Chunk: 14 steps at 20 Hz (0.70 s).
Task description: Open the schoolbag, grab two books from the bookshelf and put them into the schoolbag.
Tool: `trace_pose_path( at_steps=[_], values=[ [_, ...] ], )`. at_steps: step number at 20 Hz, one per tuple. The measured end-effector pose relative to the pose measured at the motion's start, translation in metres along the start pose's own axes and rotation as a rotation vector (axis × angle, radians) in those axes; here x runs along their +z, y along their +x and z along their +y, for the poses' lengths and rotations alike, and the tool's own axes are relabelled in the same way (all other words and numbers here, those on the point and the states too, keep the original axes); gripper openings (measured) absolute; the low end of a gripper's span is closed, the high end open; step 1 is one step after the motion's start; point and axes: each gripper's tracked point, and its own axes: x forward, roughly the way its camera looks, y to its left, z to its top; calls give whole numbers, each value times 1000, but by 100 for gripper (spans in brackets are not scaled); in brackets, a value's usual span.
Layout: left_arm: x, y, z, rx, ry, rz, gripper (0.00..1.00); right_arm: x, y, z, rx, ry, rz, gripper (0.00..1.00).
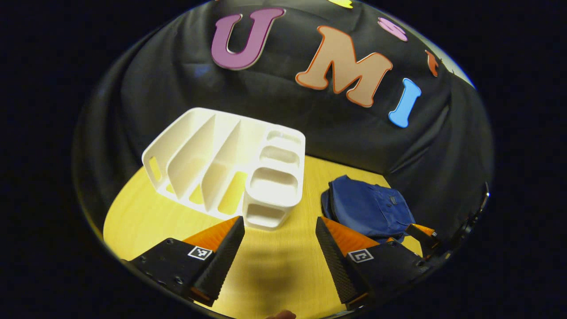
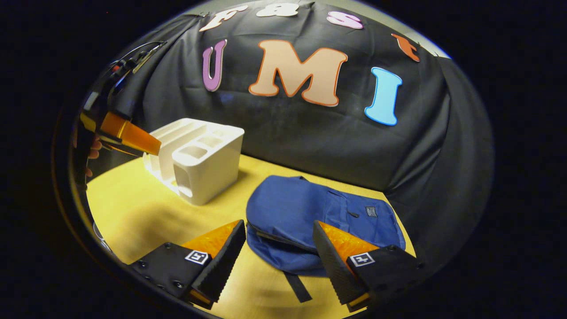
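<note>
Lying flat on the yellow table [image 2: 141, 212], the blue schoolbag [image 2: 310, 212] appears zipped shut, though its far side is poorly seen. The white bookshelf [image 1: 221, 164] stands to its left, its slots bare. Left gripper [image 1: 280, 230] and right gripper [image 2: 279, 235] both hover wide apart, holding nothing.

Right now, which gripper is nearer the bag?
The right gripper: the bag lies just past its open fingers. The left gripper, also open, faces the shelf, with the bag off to one side.
</note>
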Motion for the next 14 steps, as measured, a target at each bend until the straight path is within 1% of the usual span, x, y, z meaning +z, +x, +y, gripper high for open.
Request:
trace_pose_path(
  at_steps=[3,6,7,9,11,14],
  values=[
    [27,-18,7,25,45,-108,95,37,-19,16,10,20,-73,99],
    [46,-34,7,34,61,-205,93,69,-35,30,7,13,-143,99],
    [52,-38,6,39,66,-240,93,78,-39,34,12,12,-162,93],
    [66,-43,10,50,60,-306,93,91,-48,44,22,17,-193,92],
    [67,-50,13,44,52,-312,93,102,-55,52,31,34,-214,92],
    [61,-55,16,38,84,-301,93,114,-66,56,14,43,-248,93]
  ],
)
